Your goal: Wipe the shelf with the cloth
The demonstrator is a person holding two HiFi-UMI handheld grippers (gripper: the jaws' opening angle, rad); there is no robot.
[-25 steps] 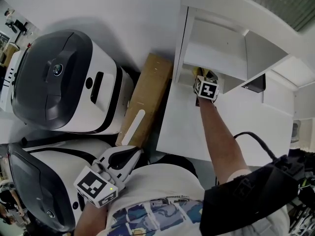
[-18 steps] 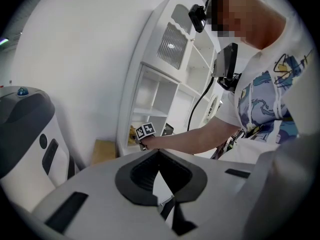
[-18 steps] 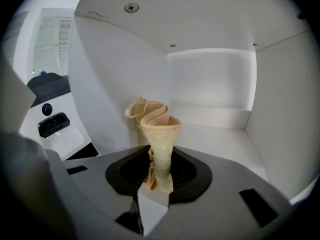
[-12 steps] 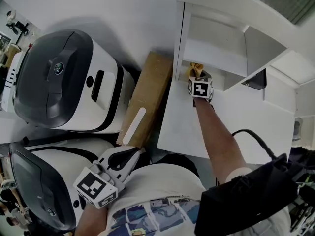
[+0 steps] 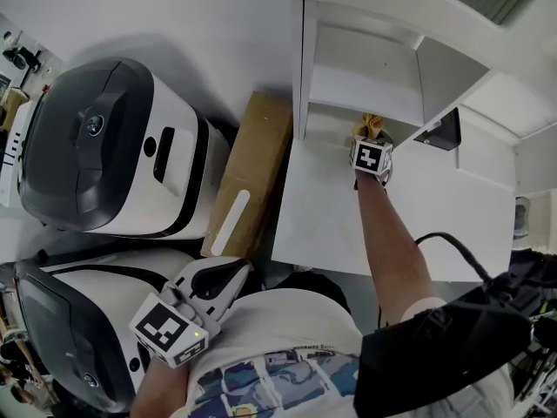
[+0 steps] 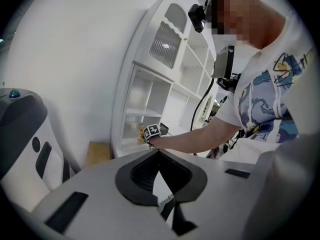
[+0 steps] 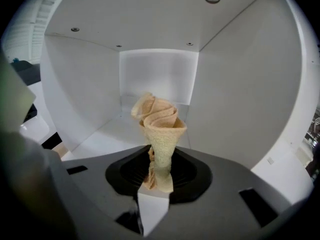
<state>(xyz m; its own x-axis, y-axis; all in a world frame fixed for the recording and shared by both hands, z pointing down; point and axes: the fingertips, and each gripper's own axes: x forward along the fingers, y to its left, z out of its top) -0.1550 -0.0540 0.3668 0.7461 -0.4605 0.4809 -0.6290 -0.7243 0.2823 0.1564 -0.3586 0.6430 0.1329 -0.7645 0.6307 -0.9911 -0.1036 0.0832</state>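
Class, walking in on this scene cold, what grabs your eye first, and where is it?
The tan cloth, bunched upright in the right gripper's shut jaws, points into a white shelf compartment. At the head view's left sit two big white machines with dark lids, and the left gripper hangs shut by the person's waist.

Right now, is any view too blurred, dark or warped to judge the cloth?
Right gripper view: cloth sharp and evenly lit, shelf walls bowed by the lens, corners black. Head view: sharp, but the cloth is small. Left gripper view: heavy fisheye, cloth tiny.
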